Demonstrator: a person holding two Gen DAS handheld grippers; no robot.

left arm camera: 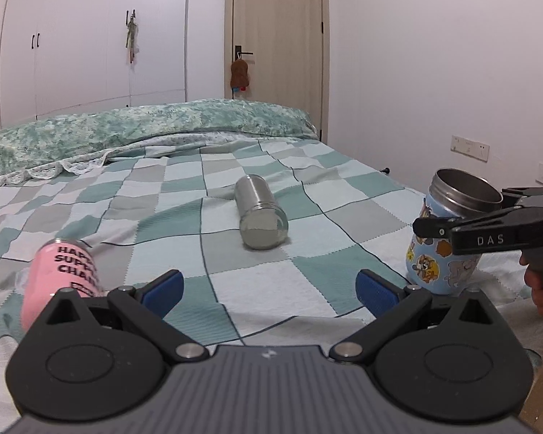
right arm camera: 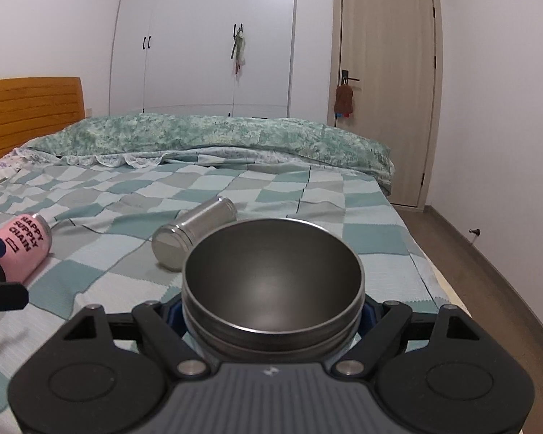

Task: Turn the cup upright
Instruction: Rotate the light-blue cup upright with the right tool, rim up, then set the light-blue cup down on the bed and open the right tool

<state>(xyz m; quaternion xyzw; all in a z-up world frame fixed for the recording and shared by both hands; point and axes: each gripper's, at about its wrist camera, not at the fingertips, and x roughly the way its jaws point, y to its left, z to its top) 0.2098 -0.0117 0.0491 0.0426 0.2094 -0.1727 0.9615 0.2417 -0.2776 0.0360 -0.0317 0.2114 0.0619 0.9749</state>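
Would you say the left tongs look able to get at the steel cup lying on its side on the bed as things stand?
Probably yes. The left tongs are open and hold nothing, and the steel cup lies straight ahead on the checked blanket with nothing between them. The pink cup sits off to the side.

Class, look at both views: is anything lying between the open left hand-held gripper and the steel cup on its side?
Nothing visible: only bare checked bedspread separates the left hand-held gripper from the steel cup.

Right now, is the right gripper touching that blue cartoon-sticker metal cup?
Touching. In the left wrist view, the right gripper has its jaws shut around the blue cartoon-sticker metal cup.
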